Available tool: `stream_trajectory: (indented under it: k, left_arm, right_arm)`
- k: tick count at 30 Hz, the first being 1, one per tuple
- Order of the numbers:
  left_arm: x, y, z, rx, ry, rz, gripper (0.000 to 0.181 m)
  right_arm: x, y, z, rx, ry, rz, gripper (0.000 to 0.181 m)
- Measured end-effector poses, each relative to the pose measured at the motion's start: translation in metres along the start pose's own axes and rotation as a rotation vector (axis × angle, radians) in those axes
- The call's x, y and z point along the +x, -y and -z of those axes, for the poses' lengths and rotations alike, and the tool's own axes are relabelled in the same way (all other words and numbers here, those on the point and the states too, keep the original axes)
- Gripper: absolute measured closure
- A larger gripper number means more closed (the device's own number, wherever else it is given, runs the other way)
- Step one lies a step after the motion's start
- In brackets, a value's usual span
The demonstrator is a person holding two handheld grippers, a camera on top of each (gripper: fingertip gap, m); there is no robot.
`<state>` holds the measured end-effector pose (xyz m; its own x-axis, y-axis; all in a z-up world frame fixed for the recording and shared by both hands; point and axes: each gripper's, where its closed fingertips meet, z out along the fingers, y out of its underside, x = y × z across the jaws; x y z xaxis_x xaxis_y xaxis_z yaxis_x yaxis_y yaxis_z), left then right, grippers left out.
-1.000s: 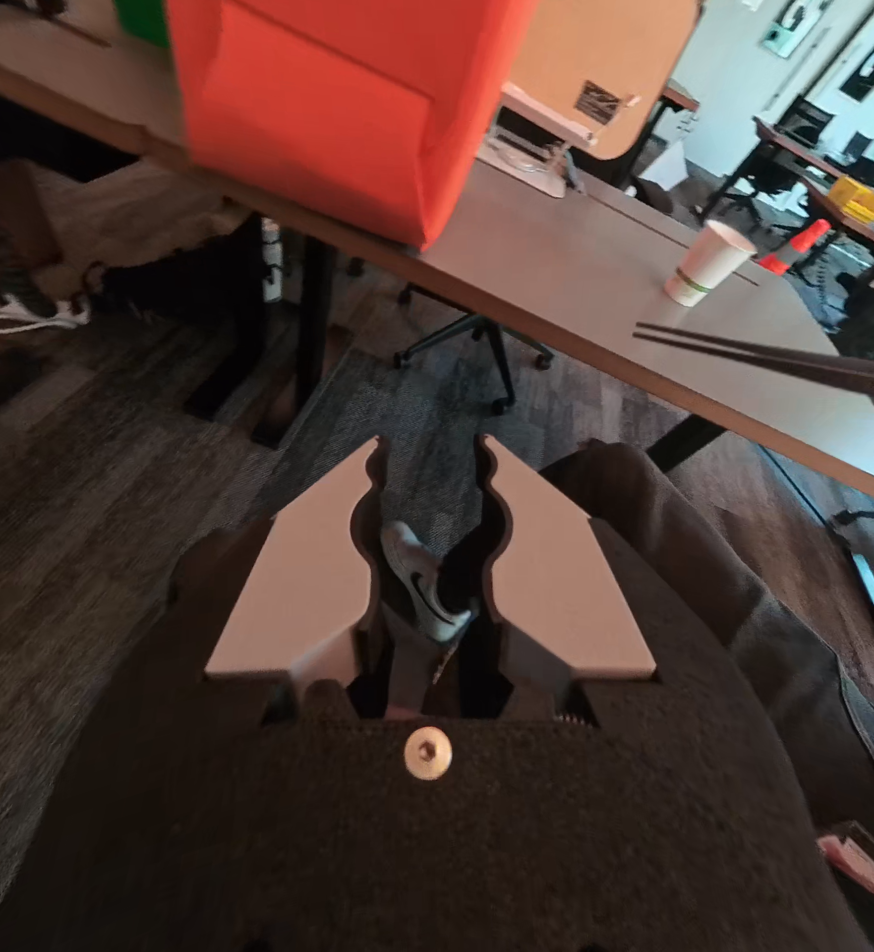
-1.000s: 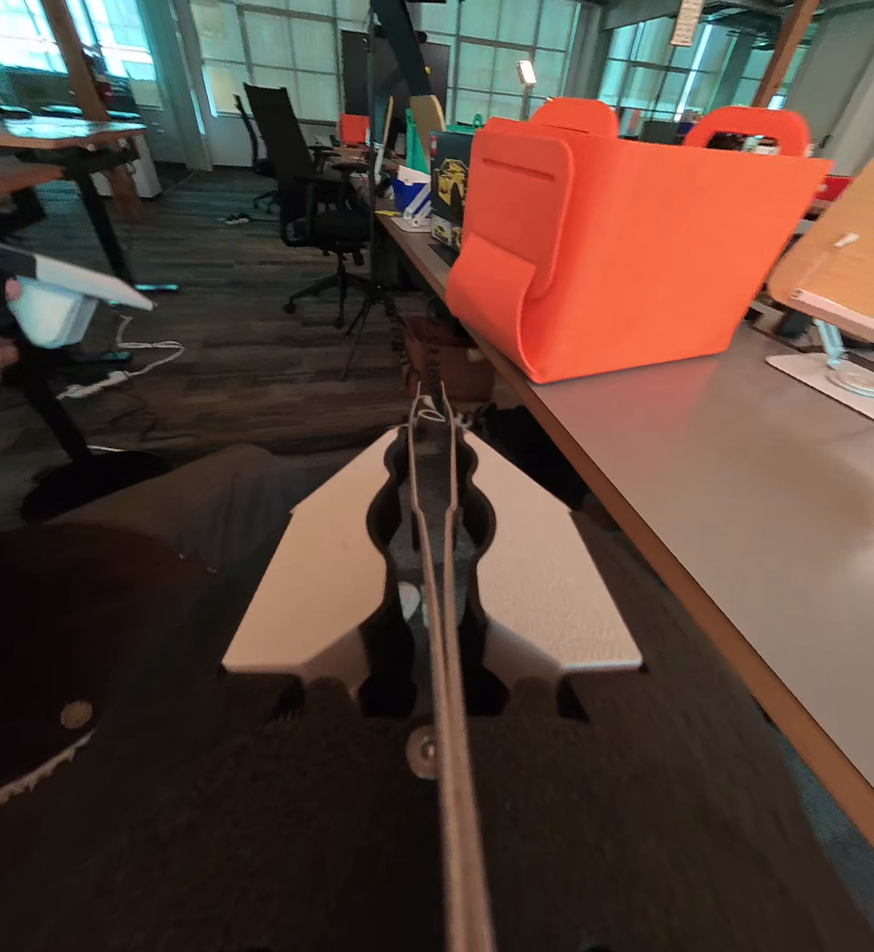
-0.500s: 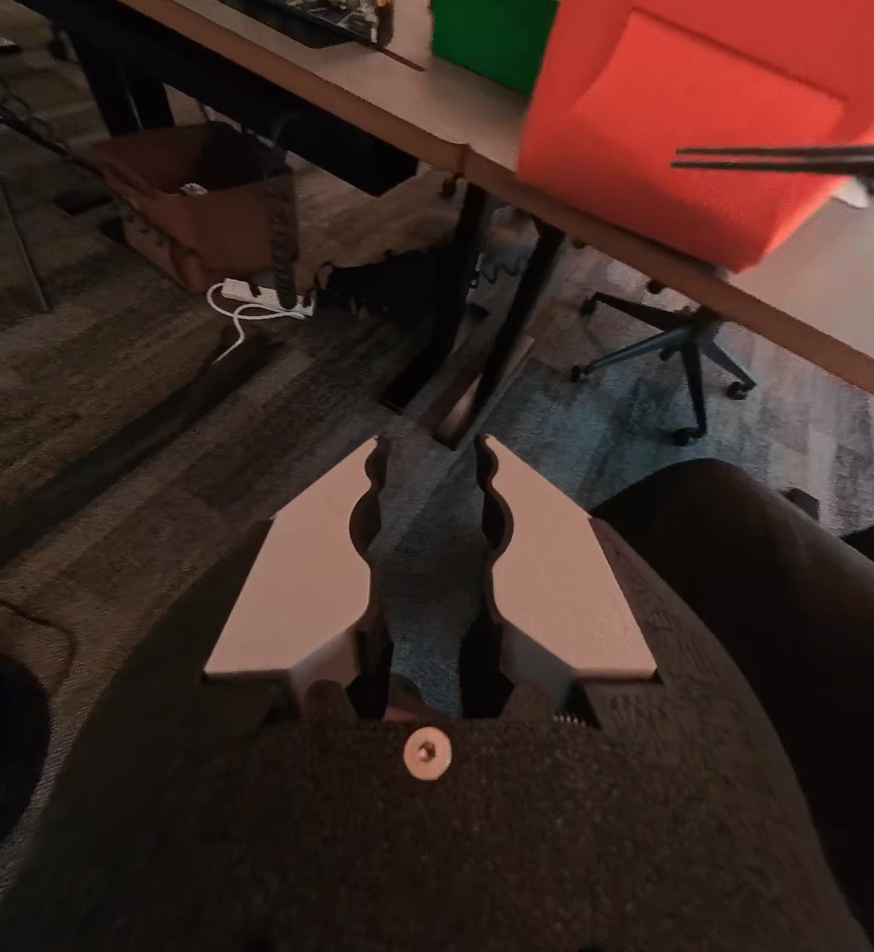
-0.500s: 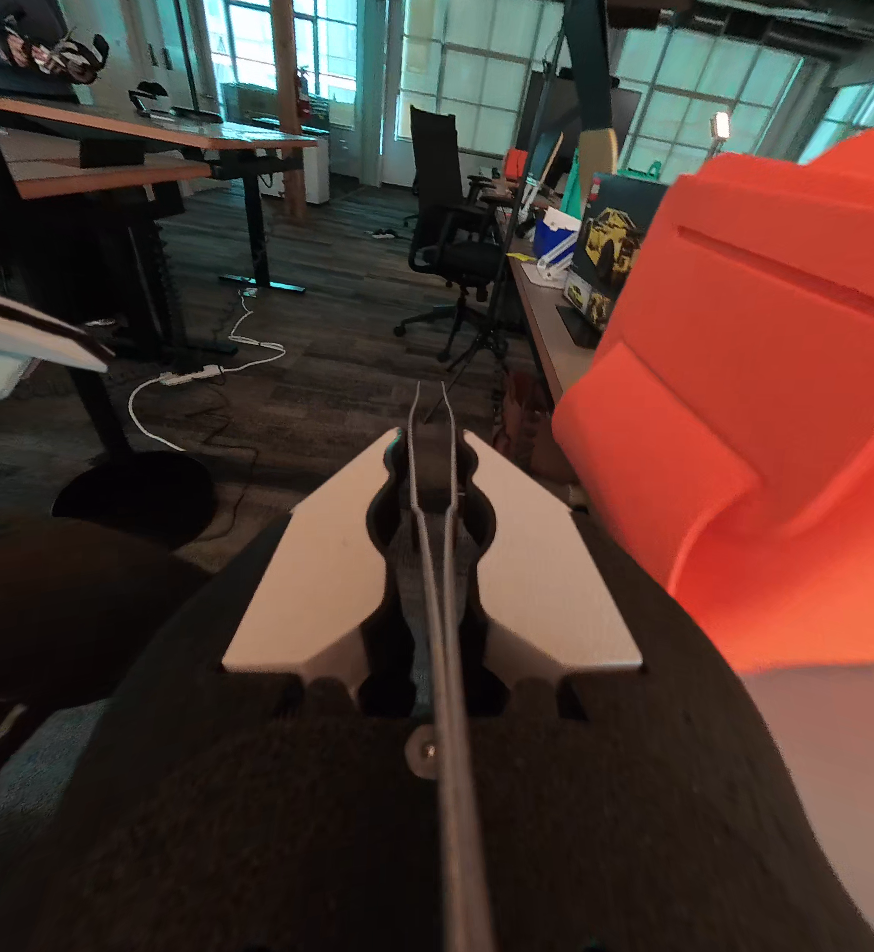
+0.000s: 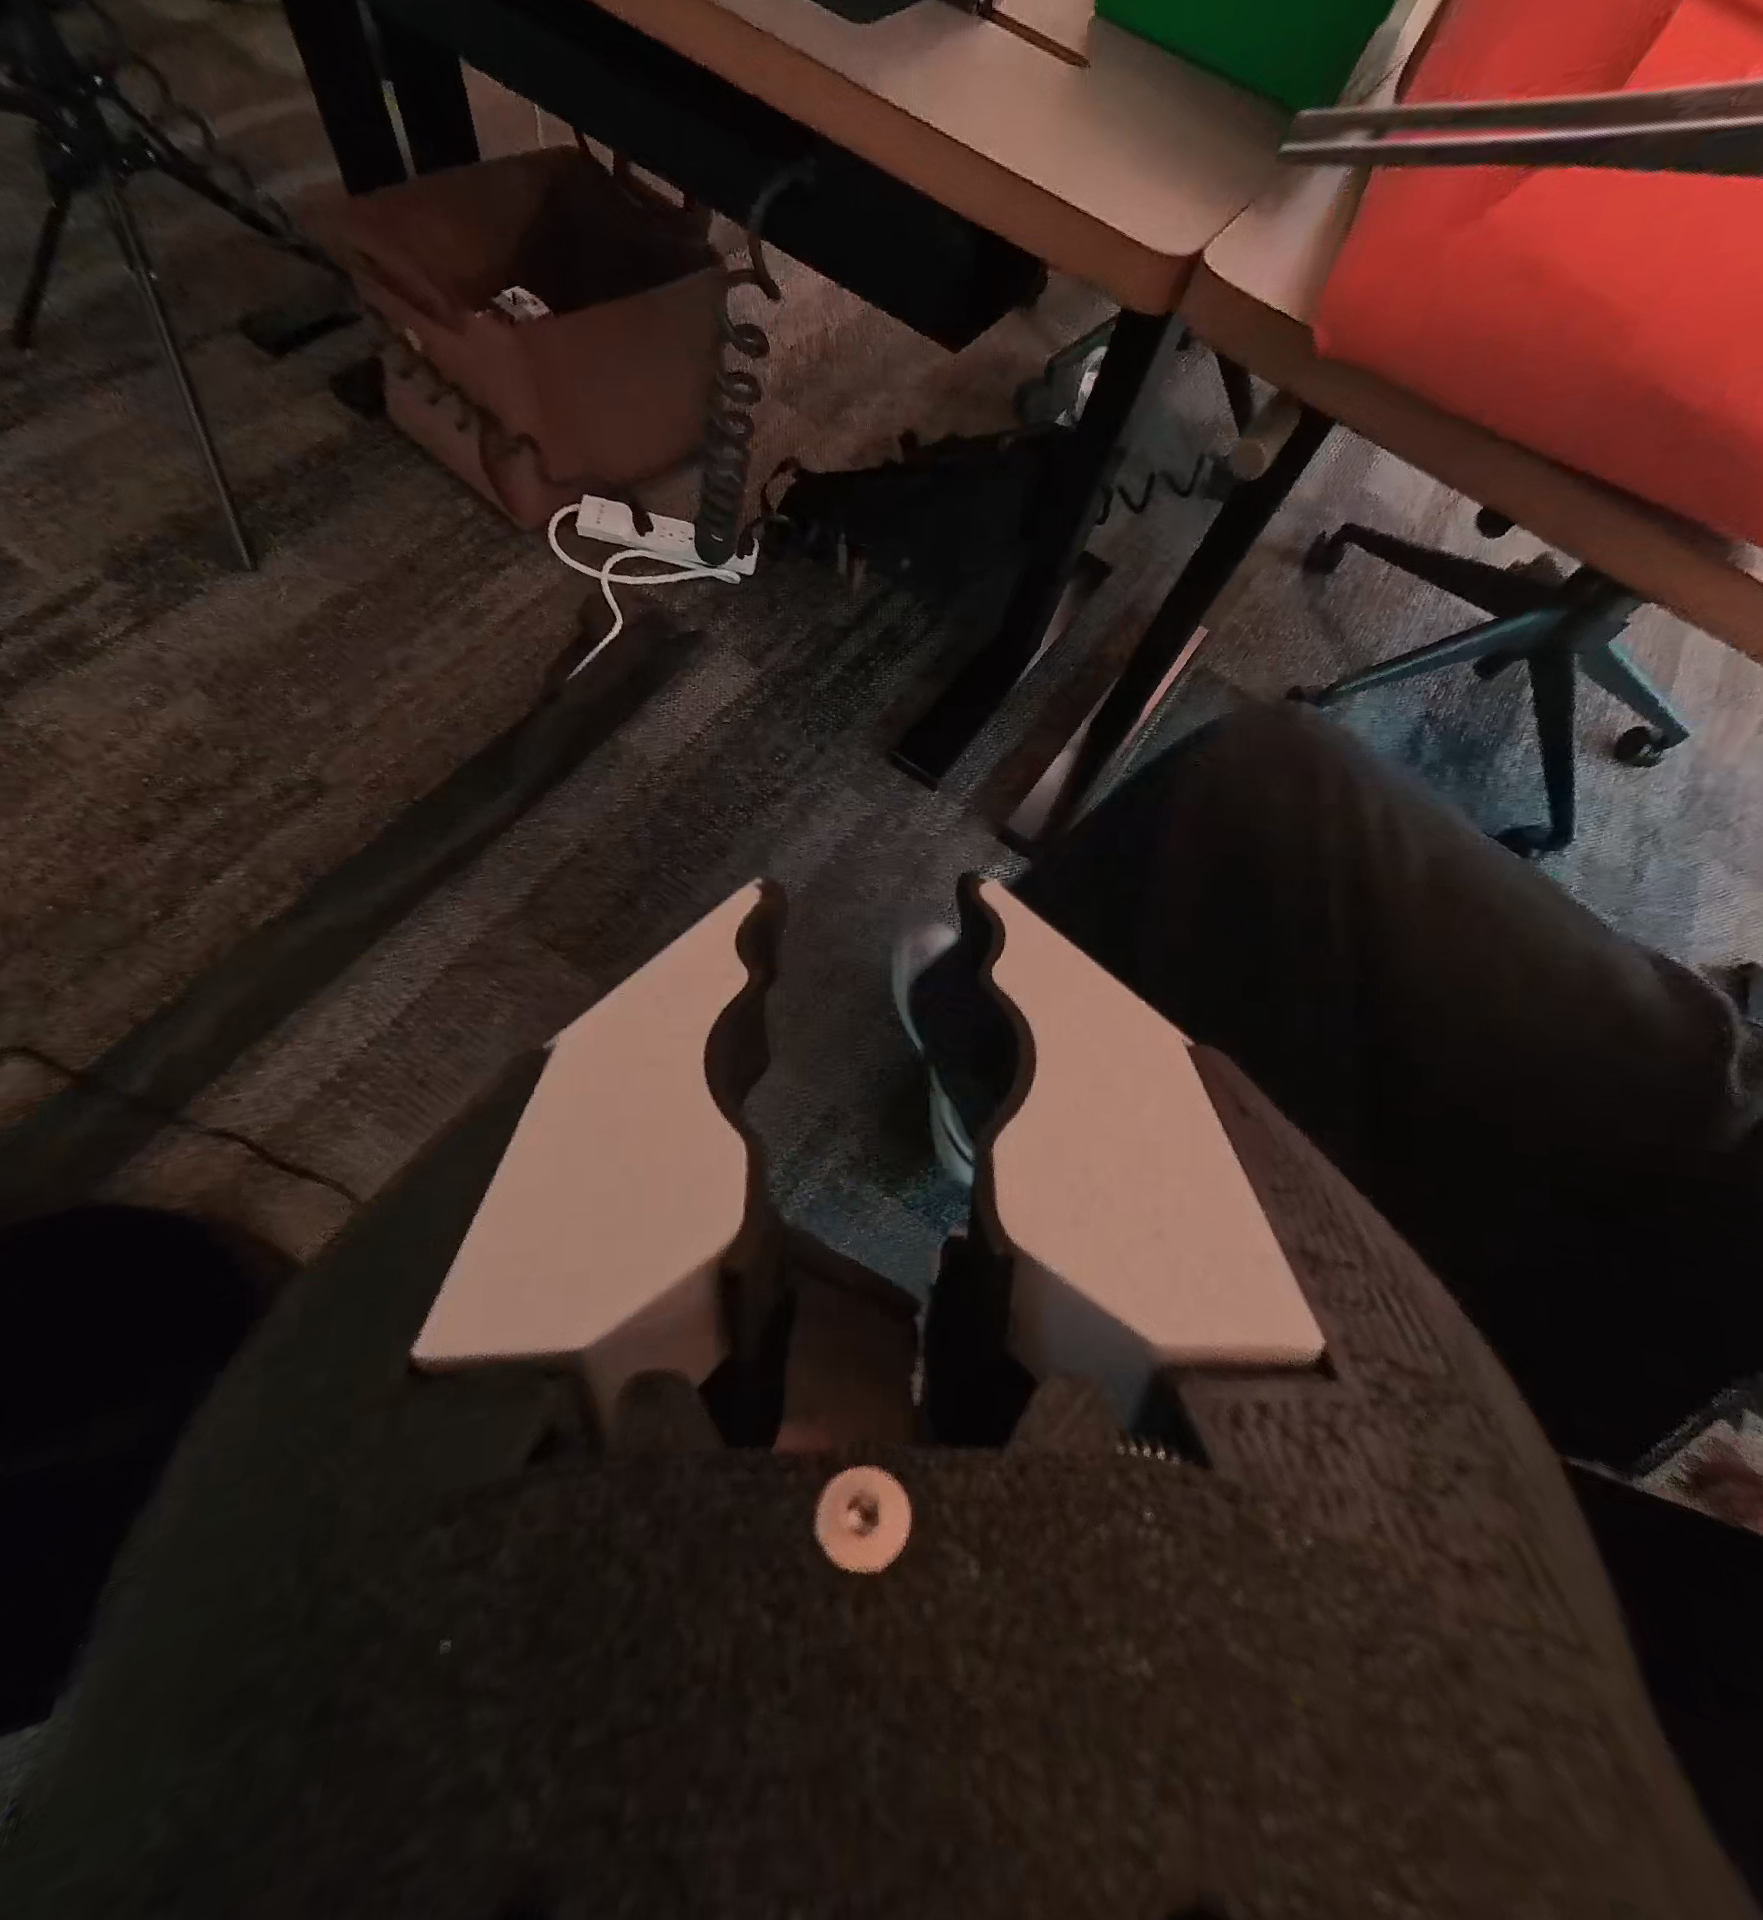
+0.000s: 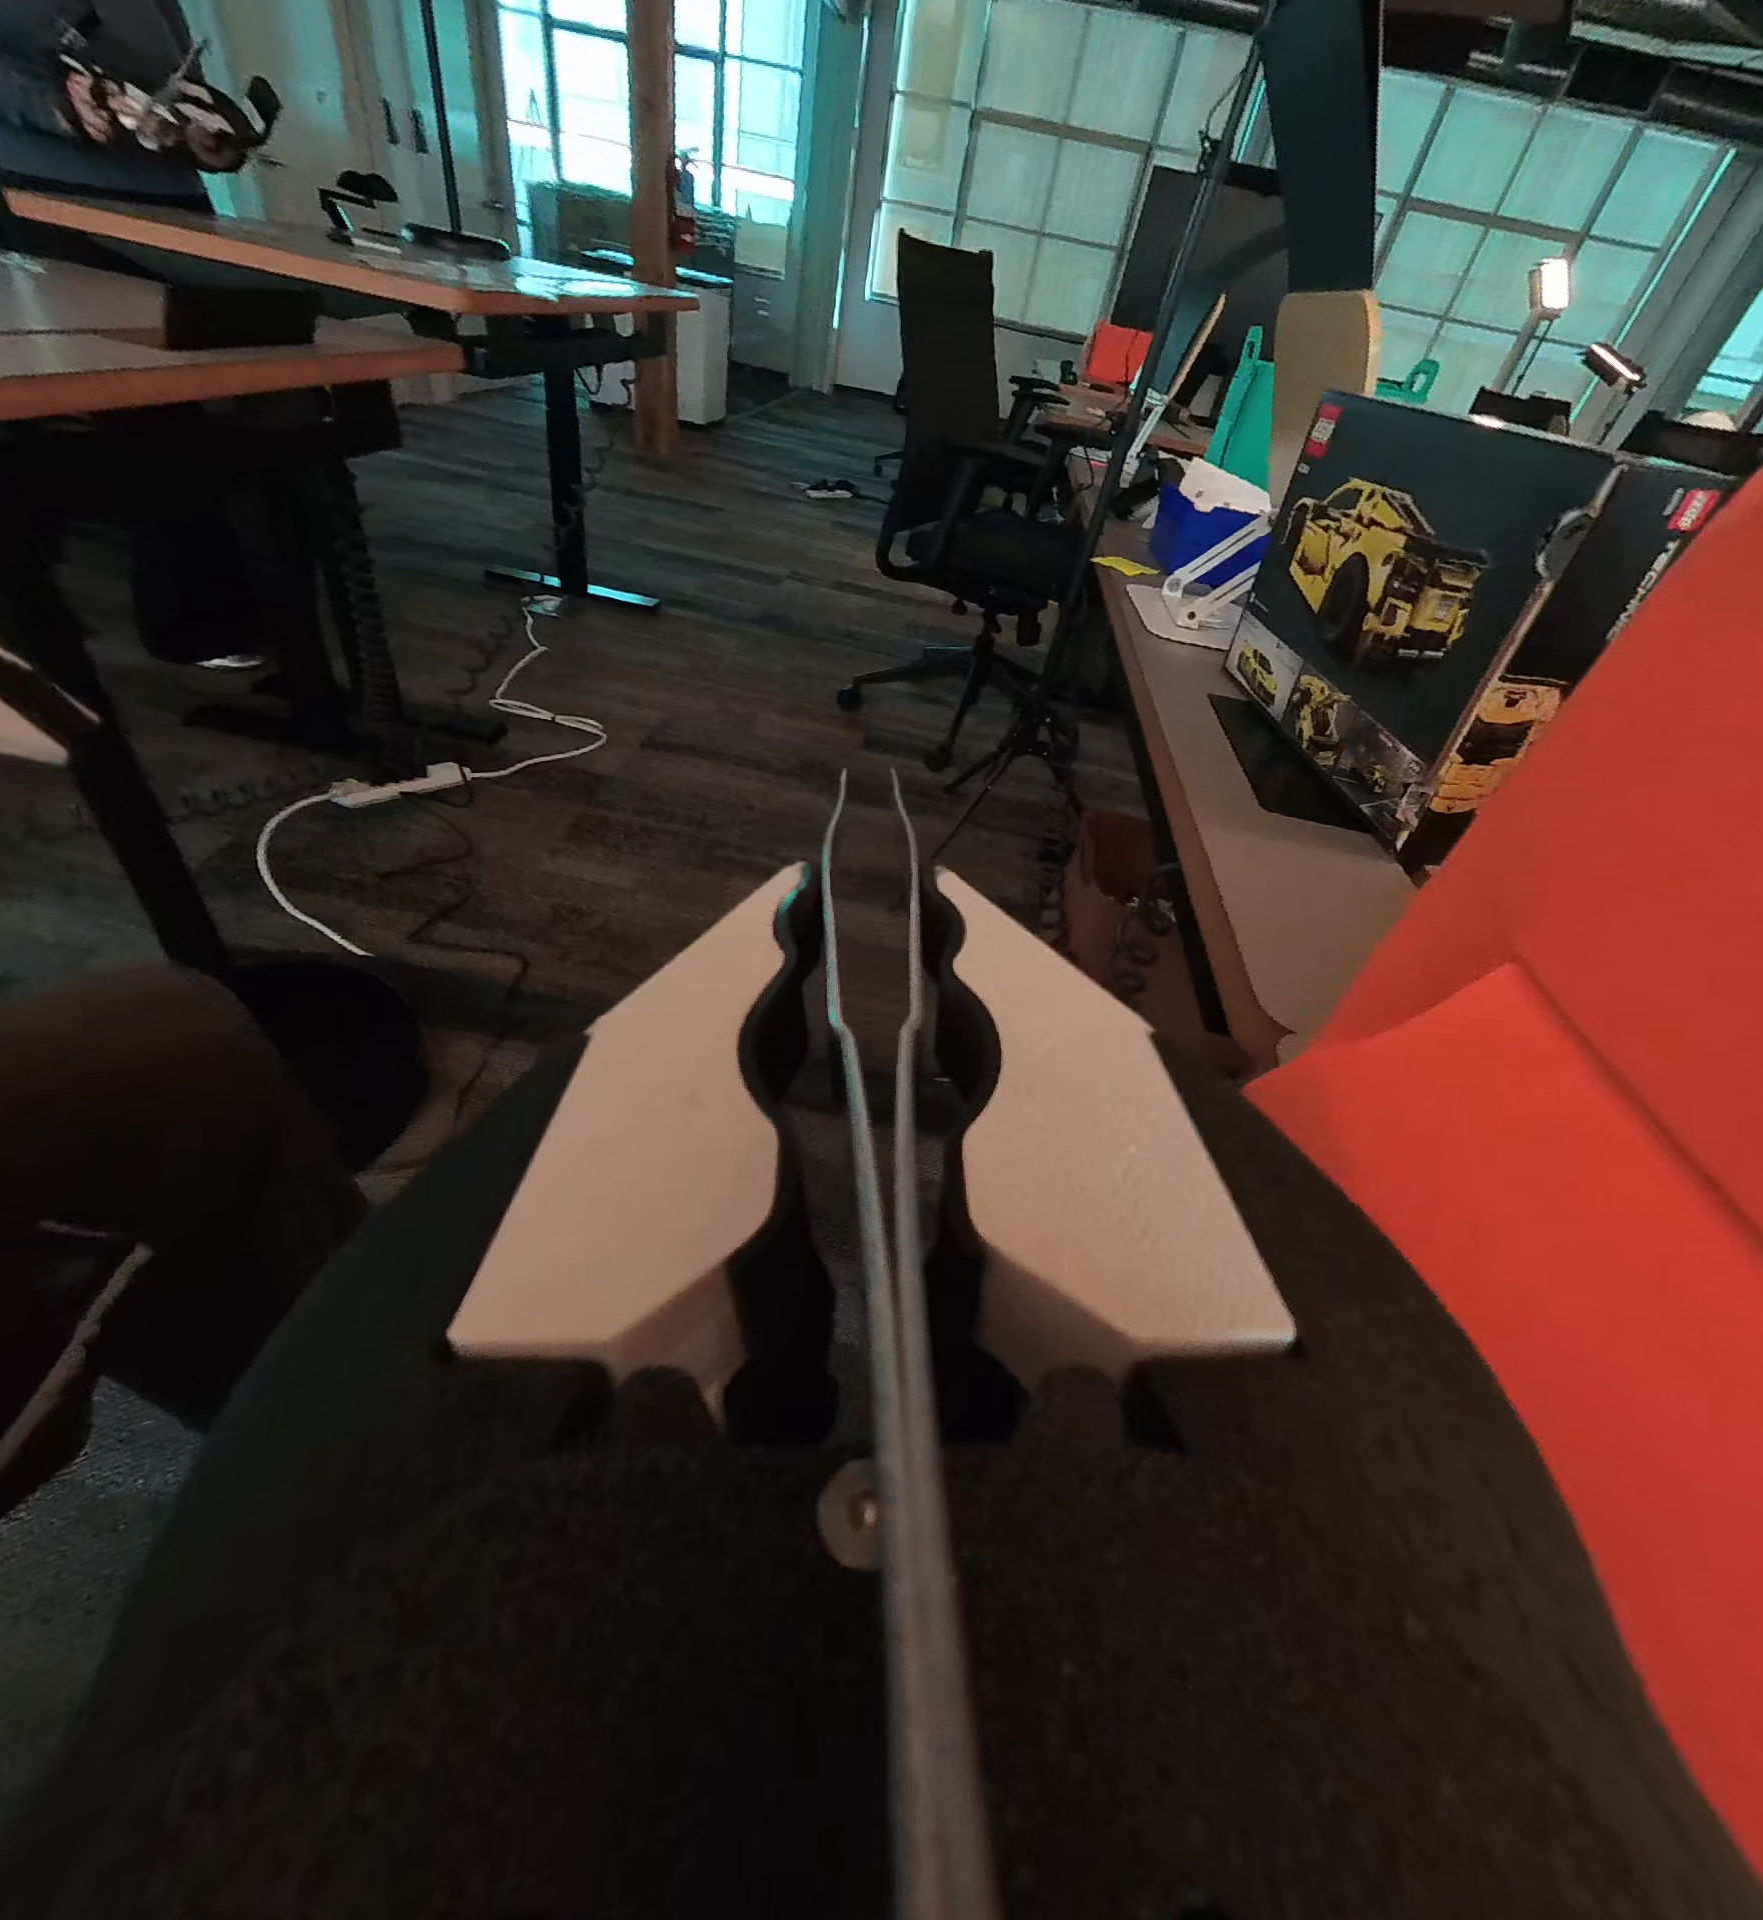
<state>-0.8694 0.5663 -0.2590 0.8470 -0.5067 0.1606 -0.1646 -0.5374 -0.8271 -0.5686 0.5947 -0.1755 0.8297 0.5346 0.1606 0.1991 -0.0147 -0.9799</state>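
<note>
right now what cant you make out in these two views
- Orange bag, right wrist view: top and far side cut off by the frame edge.
- Tweezers in the right gripper: rear end hidden, runs off the bottom edge.
- Cardboard box, left wrist view: contents too dark.

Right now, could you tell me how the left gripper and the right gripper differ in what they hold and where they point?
The left gripper is open and empty; the right gripper is shut on long metal tweezers. The left gripper points down at the floor; the right gripper points level, beside the orange bin. Both have white fingers.
</note>
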Motion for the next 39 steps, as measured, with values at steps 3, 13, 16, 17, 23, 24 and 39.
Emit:
stream_trajectory:
  k: [3, 13, 16, 17, 23, 24, 39]
  left_arm:
    - [-0.013, 0.025, -0.019, -0.006, -0.01, -0.022, 0.146]
    - [-0.04, 0.082, -0.098, -0.023, -0.038, 0.027, 0.146]
    - [-0.049, 0.08, -0.122, -0.034, -0.03, 0.011, 0.146]
    - [-0.056, 0.08, -0.129, -0.033, -0.009, -0.004, 0.146]
    - [-0.089, 0.1, -0.17, -0.042, -0.012, 0.007, 0.146]
    - [-0.096, 0.106, -0.177, -0.044, -0.009, 0.004, 0.146]
    - [-0.193, 0.219, -0.286, -0.005, 0.005, -0.013, 0.146]
  right_arm:
    - [0.015, -0.002, -0.022, -0.025, -0.026, -0.01, 0.164]
    - [0.057, -0.005, -0.094, -0.039, -0.101, -0.032, 0.164]
    - [0.061, -0.012, -0.12, -0.062, -0.077, -0.02, 0.164]
    - [0.064, -0.014, -0.129, -0.075, -0.078, -0.007, 0.164]
    - [0.086, -0.017, -0.176, -0.084, -0.086, -0.027, 0.164]
    - [0.091, -0.016, -0.184, -0.085, -0.088, -0.019, 0.164]
    - [0.135, 0.009, -0.338, -0.057, -0.015, 0.053, 0.164]
